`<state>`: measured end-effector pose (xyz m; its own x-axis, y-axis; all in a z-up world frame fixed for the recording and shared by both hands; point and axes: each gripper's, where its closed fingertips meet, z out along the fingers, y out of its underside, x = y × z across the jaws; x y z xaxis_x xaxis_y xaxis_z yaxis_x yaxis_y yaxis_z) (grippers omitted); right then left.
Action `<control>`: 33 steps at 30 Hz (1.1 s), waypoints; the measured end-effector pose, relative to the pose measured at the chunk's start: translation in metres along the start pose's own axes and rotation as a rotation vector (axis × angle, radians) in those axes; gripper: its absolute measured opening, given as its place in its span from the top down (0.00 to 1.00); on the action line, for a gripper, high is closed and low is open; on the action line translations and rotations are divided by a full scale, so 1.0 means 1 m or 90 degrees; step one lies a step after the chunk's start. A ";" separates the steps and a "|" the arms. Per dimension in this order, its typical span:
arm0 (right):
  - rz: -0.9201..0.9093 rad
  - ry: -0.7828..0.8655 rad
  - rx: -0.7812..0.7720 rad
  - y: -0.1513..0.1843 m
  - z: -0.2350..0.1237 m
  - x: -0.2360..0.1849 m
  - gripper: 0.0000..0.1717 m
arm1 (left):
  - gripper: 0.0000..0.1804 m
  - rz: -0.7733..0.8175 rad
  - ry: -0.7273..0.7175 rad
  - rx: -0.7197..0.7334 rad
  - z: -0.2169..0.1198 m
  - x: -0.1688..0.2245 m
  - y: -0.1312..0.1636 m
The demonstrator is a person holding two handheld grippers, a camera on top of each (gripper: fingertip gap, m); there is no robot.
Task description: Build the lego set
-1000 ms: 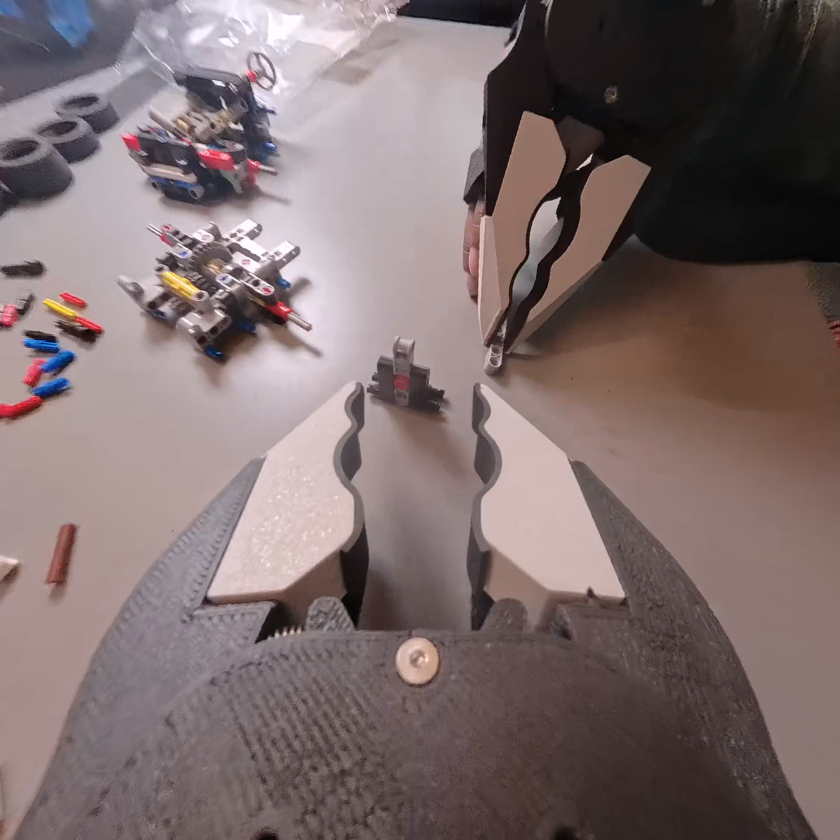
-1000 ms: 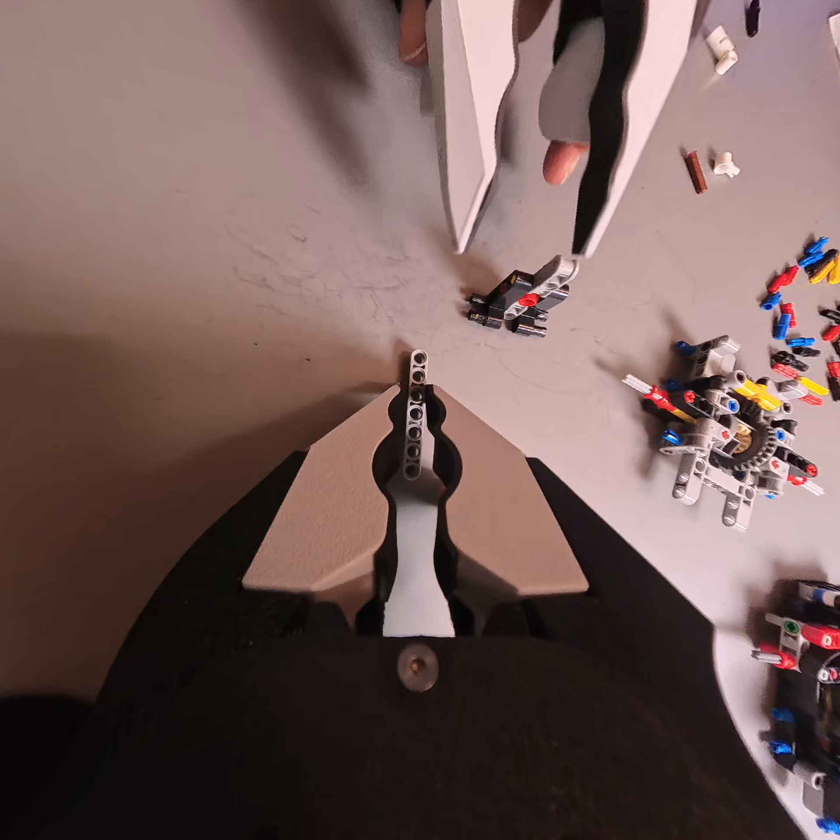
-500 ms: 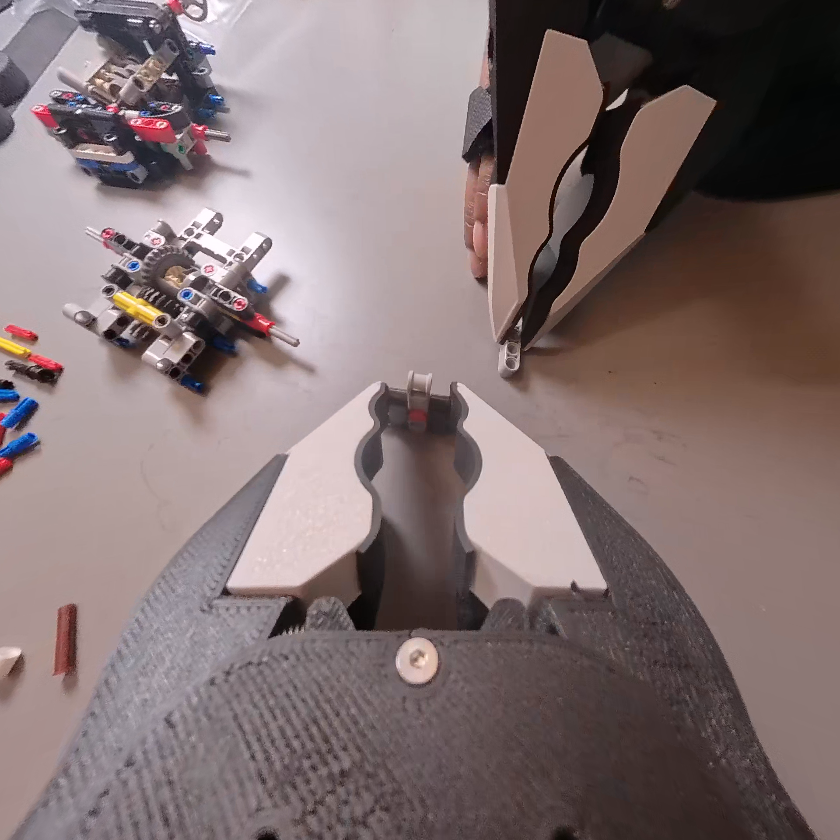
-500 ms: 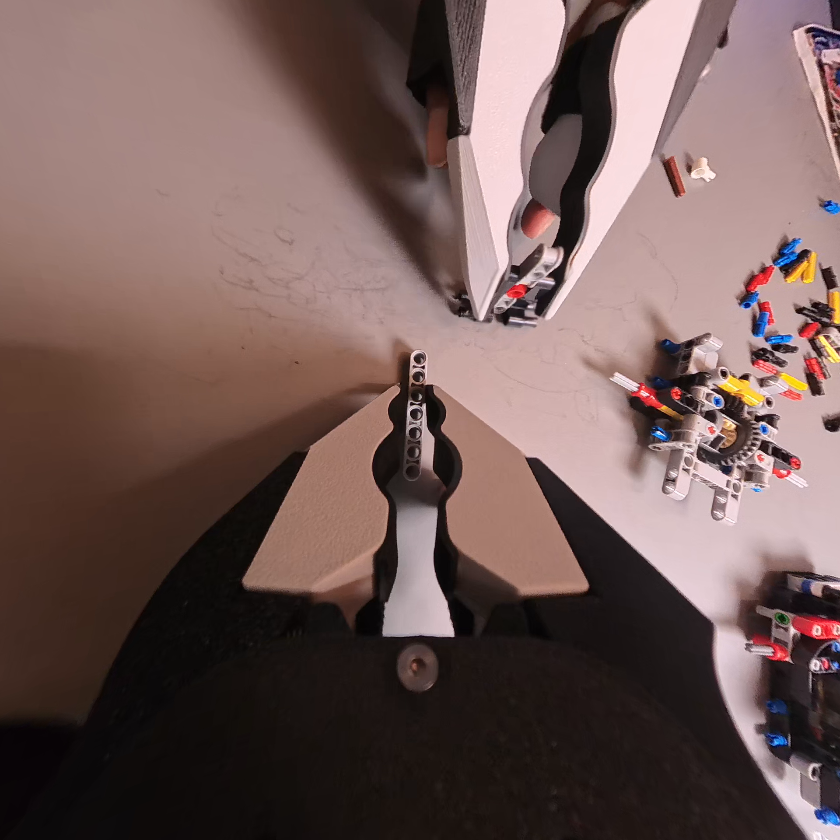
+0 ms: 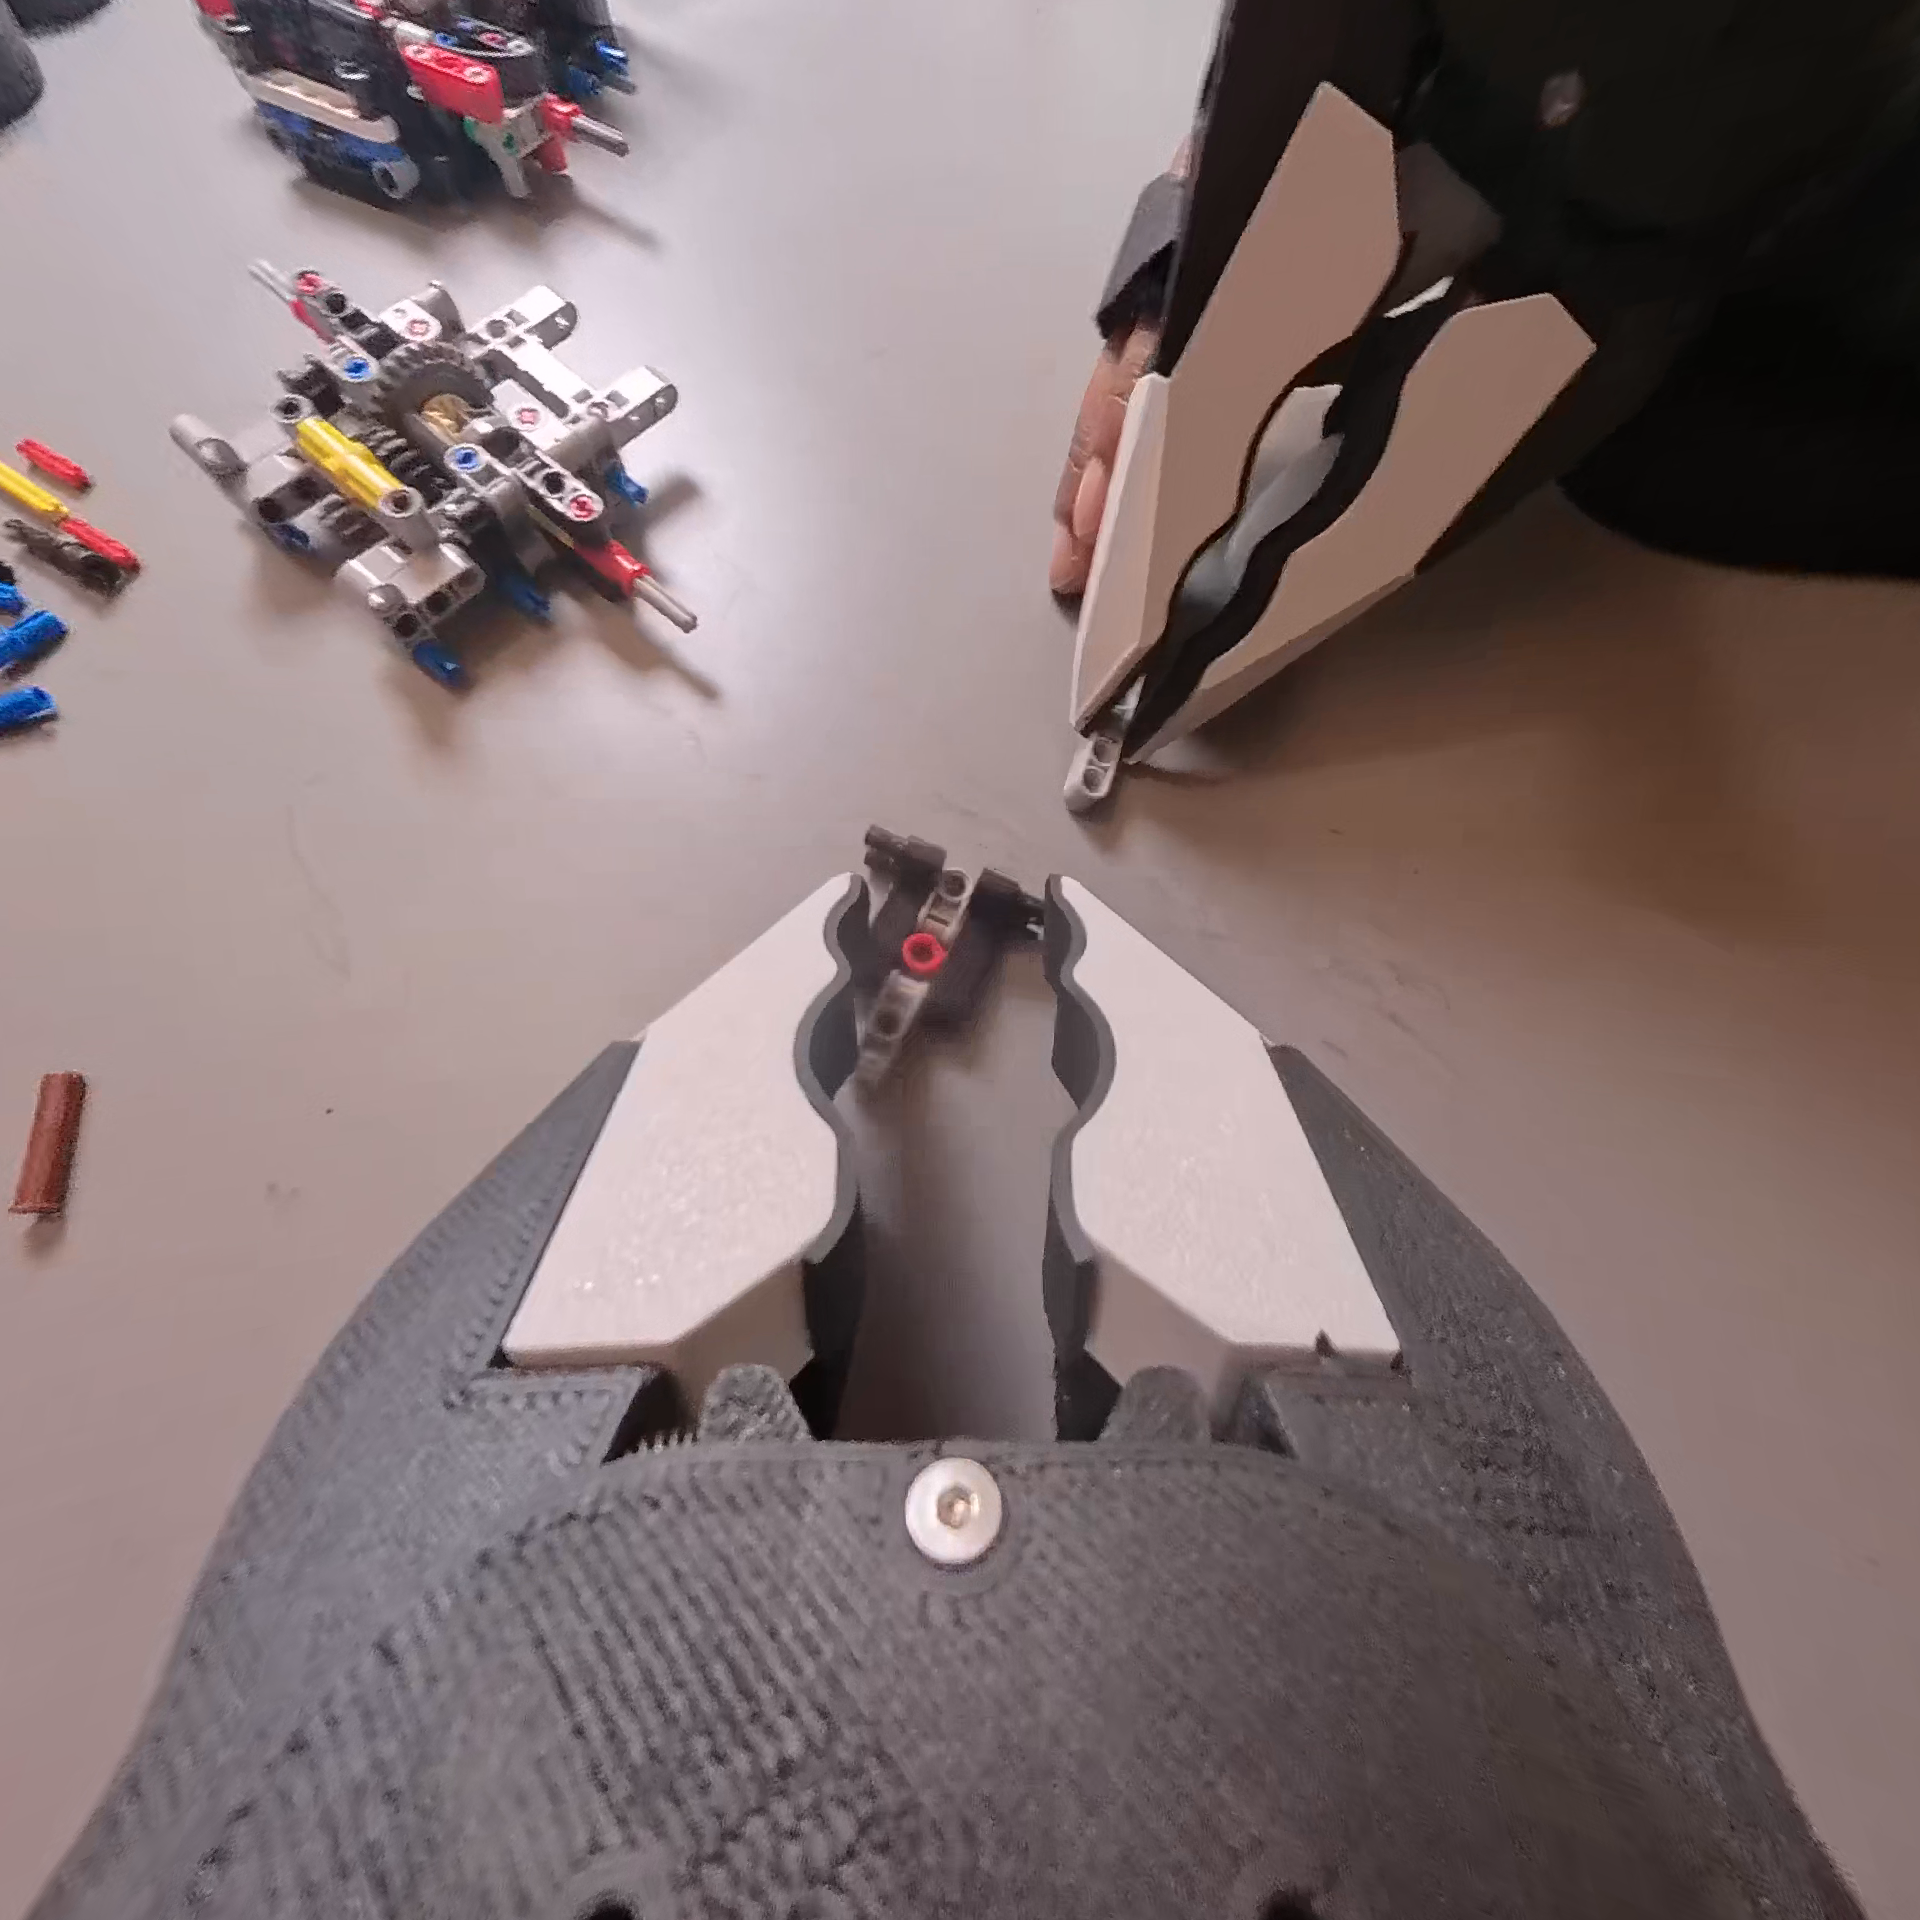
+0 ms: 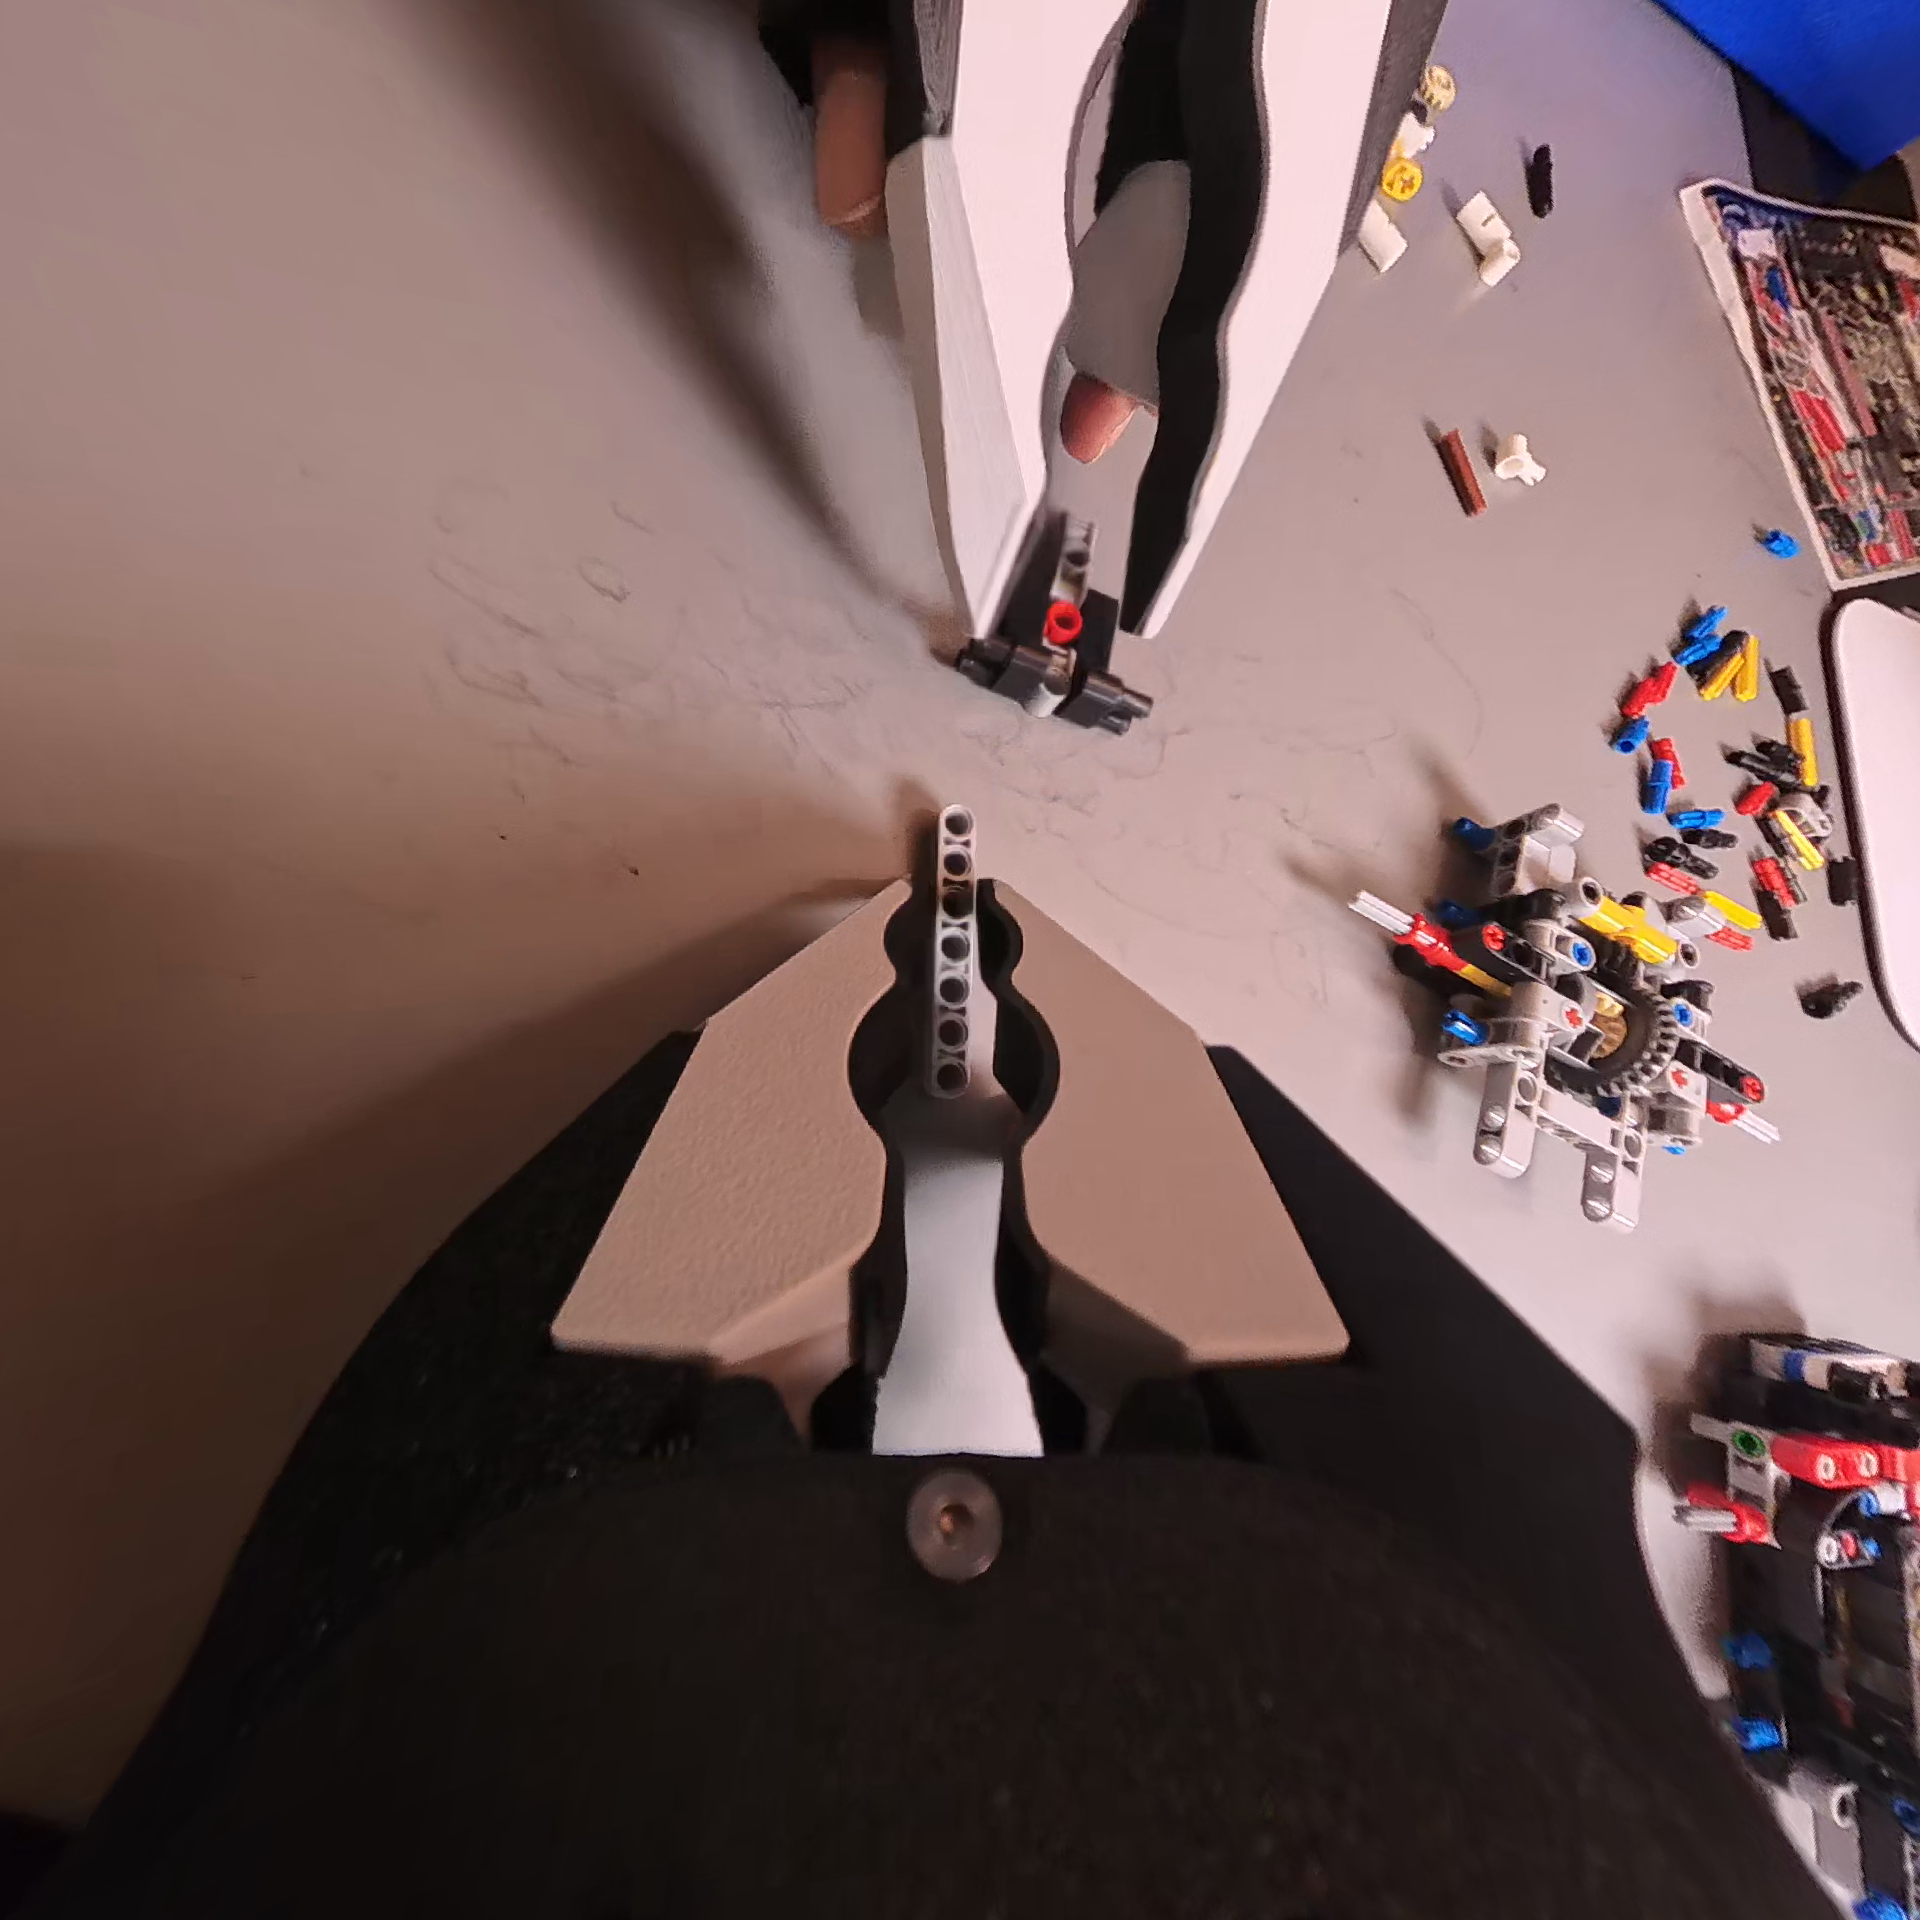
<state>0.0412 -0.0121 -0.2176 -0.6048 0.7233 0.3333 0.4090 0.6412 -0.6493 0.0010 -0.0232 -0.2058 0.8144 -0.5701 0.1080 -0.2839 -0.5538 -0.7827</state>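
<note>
A grey table (image 5: 852, 260) fills both views, brighter toward the building parts and shadowed toward the lower left of the right wrist view. The largest model, a dark chassis with red and blue parts (image 5: 416, 94), sits at the top left of the left wrist view and at the lower right edge of the right wrist view. Just below it in the left wrist view lies a light grey gear assembly with a yellow piece (image 5: 436, 457); the right wrist view shows it at right centre. A printed instruction sheet (image 6: 1829, 364) lies at the upper right of the right wrist view.

The left gripper (image 5: 951, 914) occupies the lower centre of its own view. A small dark grey sub-assembly with a red pin (image 5: 925, 966) sits tilted between its fingertips, its dark side pegs reaching out past the tips; whether both pads press on it cannot be told. The right gripper (image 6: 956, 894) is clenched on a light grey perforated beam (image 6: 953, 977) held lengthwise, its far end poking past the tips at the centre of the frame, close to the sub-assembly.

Loose red, blue, yellow and black pins (image 6: 1725, 769) are scattered at the right of the right wrist view. A short brown rod (image 5: 47, 1143) lies alone at the left edge of the left wrist view.
</note>
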 end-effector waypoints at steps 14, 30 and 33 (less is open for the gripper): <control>0.081 -0.019 -0.017 0.016 -0.019 0.010 0.88 | 0.79 0.065 0.012 0.018 -0.007 -0.004 0.003; 0.082 0.049 0.058 -0.005 -0.016 0.026 0.89 | 0.78 0.158 -0.026 -0.034 -0.003 -0.008 0.016; 0.085 0.047 0.082 -0.013 -0.013 0.025 0.89 | 0.81 0.140 -0.018 -0.033 0.000 -0.007 0.015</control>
<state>0.0298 0.0007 -0.1915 -0.4972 0.8194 0.2852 0.3888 0.5042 -0.7711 -0.0091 -0.0271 -0.2189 0.7437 -0.6638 -0.0793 -0.4809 -0.4488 -0.7532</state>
